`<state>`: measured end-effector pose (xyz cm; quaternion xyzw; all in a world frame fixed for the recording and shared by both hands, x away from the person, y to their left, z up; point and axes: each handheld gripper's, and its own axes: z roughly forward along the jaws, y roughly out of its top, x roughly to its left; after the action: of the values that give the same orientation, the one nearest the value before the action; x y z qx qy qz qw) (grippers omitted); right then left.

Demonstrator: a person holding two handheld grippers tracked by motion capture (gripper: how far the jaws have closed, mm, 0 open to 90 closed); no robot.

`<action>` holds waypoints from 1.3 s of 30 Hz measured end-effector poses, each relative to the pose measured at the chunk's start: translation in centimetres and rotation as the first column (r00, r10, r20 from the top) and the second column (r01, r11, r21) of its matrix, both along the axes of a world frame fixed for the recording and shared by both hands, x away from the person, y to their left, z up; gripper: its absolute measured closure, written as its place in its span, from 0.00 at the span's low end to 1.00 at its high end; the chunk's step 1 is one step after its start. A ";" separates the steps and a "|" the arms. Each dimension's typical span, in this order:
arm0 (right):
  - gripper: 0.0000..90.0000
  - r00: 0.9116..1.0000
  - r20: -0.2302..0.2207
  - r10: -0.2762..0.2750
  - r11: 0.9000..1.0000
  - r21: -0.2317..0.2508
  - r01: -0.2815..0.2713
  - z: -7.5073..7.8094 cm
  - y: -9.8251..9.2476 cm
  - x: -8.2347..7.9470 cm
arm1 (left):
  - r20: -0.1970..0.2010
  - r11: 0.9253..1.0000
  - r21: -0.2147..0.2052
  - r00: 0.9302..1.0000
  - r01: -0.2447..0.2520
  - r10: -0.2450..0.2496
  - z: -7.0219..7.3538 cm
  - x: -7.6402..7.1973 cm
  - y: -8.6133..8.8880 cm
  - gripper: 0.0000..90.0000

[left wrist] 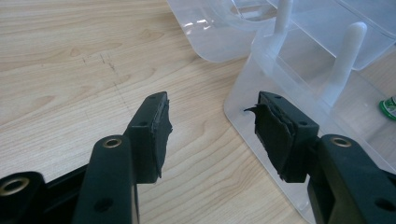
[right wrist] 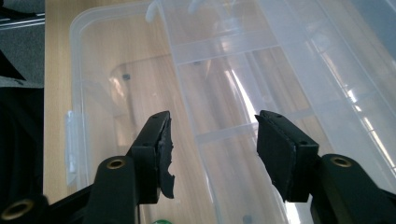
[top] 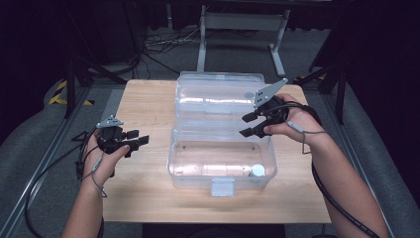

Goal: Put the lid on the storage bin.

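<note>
A wooden table [top: 143, 106] stands on grey floor [top: 44, 134] with black cables [top: 158, 44] behind.

High view overhead, facing forward; both gripper views close, sharing clear box [top: 223, 148]

A light wooden table [top: 143, 106] bears an open clear plastic box [top: 223, 166].

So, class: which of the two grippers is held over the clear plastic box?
The right gripper: it hangs open-jawed above the clear plastic box, by its hinge. The left gripper stays beside the box, over bare table.
</note>
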<state>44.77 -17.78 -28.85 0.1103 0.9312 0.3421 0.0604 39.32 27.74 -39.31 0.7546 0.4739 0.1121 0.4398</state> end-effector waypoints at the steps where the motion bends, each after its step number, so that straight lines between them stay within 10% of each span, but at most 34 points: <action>1: 0.51 1.000 -0.001 -0.003 1.000 0.005 0.003 0.1 0.1 0.1 | 0.000 1.000 -0.001 1.000 -0.003 0.003 0.0 0.0 0.0 0.51; 23: 0.51 0.993 0.029 -0.111 0.982 0.156 0.105 1.0 1.2 3.0 | -0.004 1.000 0.000 1.000 -0.016 0.016 -0.1 -0.7 0.6 0.51; 39: 0.51 0.987 0.045 -0.154 0.977 0.158 0.145 0.6 2.3 5.0 | -0.010 1.000 0.005 1.000 -0.027 0.027 -0.3 -1.1 0.9 0.51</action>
<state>49.75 -15.47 -28.26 0.1747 0.8889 0.4106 0.1038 38.18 28.66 -39.60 0.7499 0.4859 0.1155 0.4339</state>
